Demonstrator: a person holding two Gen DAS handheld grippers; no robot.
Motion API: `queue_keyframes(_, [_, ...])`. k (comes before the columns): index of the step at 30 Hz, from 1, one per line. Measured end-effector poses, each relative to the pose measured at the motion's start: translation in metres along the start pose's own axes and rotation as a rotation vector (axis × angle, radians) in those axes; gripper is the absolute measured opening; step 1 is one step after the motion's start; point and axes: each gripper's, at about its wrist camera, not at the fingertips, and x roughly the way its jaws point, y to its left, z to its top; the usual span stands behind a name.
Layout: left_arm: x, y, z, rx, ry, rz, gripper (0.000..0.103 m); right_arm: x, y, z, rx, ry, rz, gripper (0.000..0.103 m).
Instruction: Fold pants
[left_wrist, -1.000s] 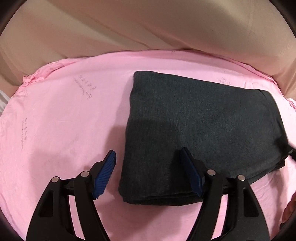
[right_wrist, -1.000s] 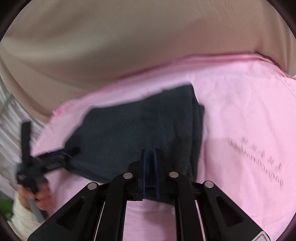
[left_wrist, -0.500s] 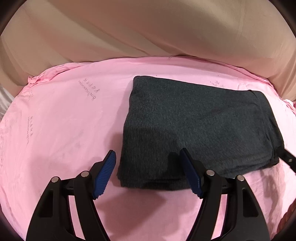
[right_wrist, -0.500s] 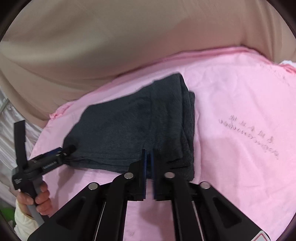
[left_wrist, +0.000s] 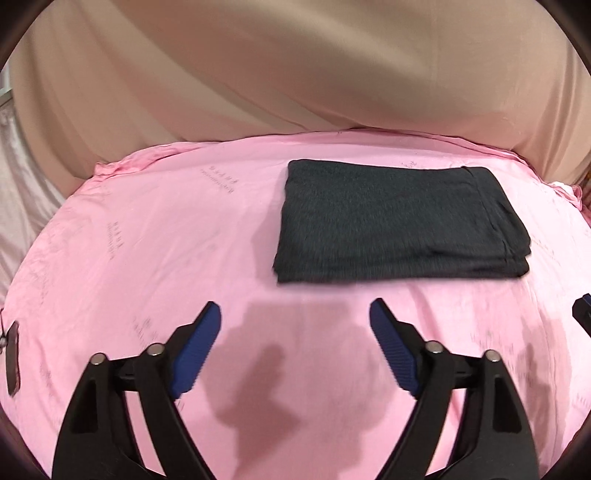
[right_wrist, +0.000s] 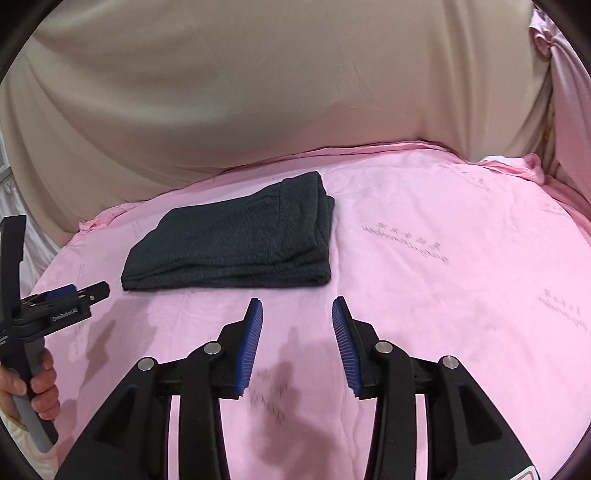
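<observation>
The dark grey pants (left_wrist: 399, 221) lie folded into a flat rectangle on the pink sheet (left_wrist: 147, 258); they also show in the right wrist view (right_wrist: 236, 243). My left gripper (left_wrist: 295, 314) is open and empty, pulled back a little short of the pants' near edge. My right gripper (right_wrist: 297, 310) is open and empty, just short of the pants' near right corner. The left gripper also shows at the left edge of the right wrist view (right_wrist: 88, 291), held by a hand.
A beige cloth backdrop (left_wrist: 295, 74) rises behind the far edge of the pink sheet. The sheet's rumpled edge (left_wrist: 122, 166) runs along the back left. A small dark tag (left_wrist: 13, 358) lies at the left edge.
Both grippers have drawn back from the folded pants. The right gripper, shut over the pants' edge before, has opened. The pants lie still on the sheet.
</observation>
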Motion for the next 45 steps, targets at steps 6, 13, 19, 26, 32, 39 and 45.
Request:
queue_keyframes(6, [-0.028,0.009,-0.039,-0.011,-0.021,0.005,0.09,-0.021,0.001,-0.039,0.004,0.01,-0.011,0.045])
queue_keyframes(13, [-0.037,0.012,-0.085,-0.025,-0.027,-0.012,0.096,-0.029,0.011,-0.076,0.004,0.061,-0.008,0.058])
queue_keyframes(19, [-0.031,0.008,-0.098,-0.036,-0.044,0.004,0.096,-0.034,0.016,-0.08,-0.002,0.038,-0.051,0.061])
queue_keyframes(26, [-0.025,0.01,-0.097,-0.053,-0.028,-0.002,0.096,-0.025,0.028,-0.081,-0.054,0.073,-0.113,0.065])
queue_keyframes(32, [-0.026,0.006,-0.097,-0.041,-0.03,0.0,0.096,-0.023,0.028,-0.081,-0.053,0.088,-0.131,0.065])
queue_keyframes(39, [-0.026,0.005,-0.098,-0.039,-0.032,0.004,0.096,-0.022,0.03,-0.08,-0.07,0.093,-0.129,0.065])
queue_keyframes(45, [-0.026,0.005,-0.098,-0.037,-0.037,0.002,0.096,-0.022,0.031,-0.08,-0.074,0.094,-0.13,0.065])
